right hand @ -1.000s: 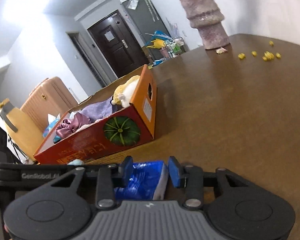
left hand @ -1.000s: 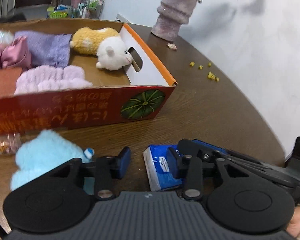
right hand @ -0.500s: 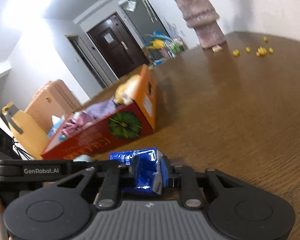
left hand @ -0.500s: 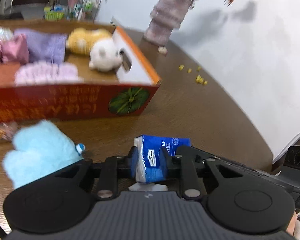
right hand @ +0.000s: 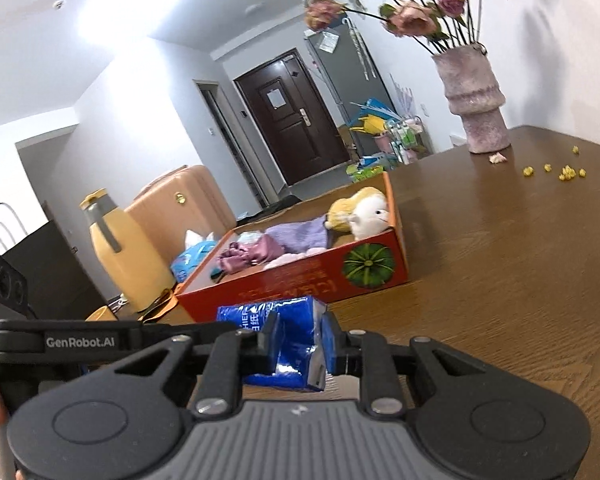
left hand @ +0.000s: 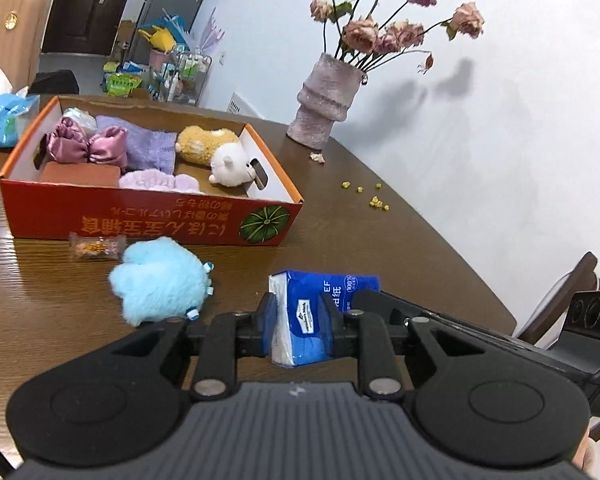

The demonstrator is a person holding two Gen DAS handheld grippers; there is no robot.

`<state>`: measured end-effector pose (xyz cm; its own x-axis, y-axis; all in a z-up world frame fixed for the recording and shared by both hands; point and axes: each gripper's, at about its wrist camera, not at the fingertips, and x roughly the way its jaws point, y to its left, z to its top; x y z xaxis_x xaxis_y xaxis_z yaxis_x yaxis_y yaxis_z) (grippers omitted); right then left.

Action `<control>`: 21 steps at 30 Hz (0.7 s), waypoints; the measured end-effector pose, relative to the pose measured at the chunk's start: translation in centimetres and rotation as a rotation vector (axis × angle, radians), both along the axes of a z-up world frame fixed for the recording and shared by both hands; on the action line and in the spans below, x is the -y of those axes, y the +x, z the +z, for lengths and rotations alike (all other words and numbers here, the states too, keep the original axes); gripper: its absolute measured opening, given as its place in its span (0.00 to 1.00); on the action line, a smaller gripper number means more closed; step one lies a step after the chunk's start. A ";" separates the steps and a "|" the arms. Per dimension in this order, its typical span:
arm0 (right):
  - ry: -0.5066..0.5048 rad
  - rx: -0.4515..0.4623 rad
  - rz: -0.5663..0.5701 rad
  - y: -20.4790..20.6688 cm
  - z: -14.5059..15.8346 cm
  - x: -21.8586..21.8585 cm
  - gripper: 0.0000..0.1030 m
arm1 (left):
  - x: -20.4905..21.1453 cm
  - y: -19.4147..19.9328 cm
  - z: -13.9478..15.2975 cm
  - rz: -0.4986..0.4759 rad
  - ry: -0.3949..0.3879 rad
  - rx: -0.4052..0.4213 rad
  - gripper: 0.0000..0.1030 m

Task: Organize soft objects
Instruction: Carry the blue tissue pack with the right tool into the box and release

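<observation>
Both grippers are shut on one blue tissue pack (left hand: 306,316), each on one end, and hold it above the brown table (left hand: 380,240). My left gripper (left hand: 298,320) squeezes its white-edged end. My right gripper (right hand: 300,344) squeezes the other end of the pack (right hand: 288,340). An orange cardboard box (left hand: 148,220) stands beyond, holding a white and yellow plush (left hand: 220,152), purple cloths and a pink satin bow. A fluffy light-blue soft toy (left hand: 160,280) lies on the table in front of the box. The box also shows in the right wrist view (right hand: 300,284).
A wrapped snack (left hand: 94,246) lies by the box's front wall. A pink vase of dried roses (left hand: 326,110) stands at the far table edge, with yellow crumbs (left hand: 374,200) nearby. A yellow jug (right hand: 120,256) and a blue tissue bag (left hand: 0,120) sit left of the box.
Both grippers closed on the blue tissue pack and lifted it off the table. The views have risen and pulled back from the box.
</observation>
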<state>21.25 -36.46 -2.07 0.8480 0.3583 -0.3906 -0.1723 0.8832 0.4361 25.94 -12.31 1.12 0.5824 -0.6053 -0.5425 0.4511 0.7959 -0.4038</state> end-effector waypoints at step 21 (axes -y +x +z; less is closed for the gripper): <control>-0.147 0.039 0.020 14.1 3.5 0.6 0.20 | 2.5 15.6 1.8 0.036 -0.034 -0.025 0.22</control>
<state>35.32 -37.03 1.43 0.8567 0.3166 -0.4073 -0.2046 0.9333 0.2949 41.52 -14.83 2.87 0.5911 -0.6025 -0.5364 0.4117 0.7971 -0.4417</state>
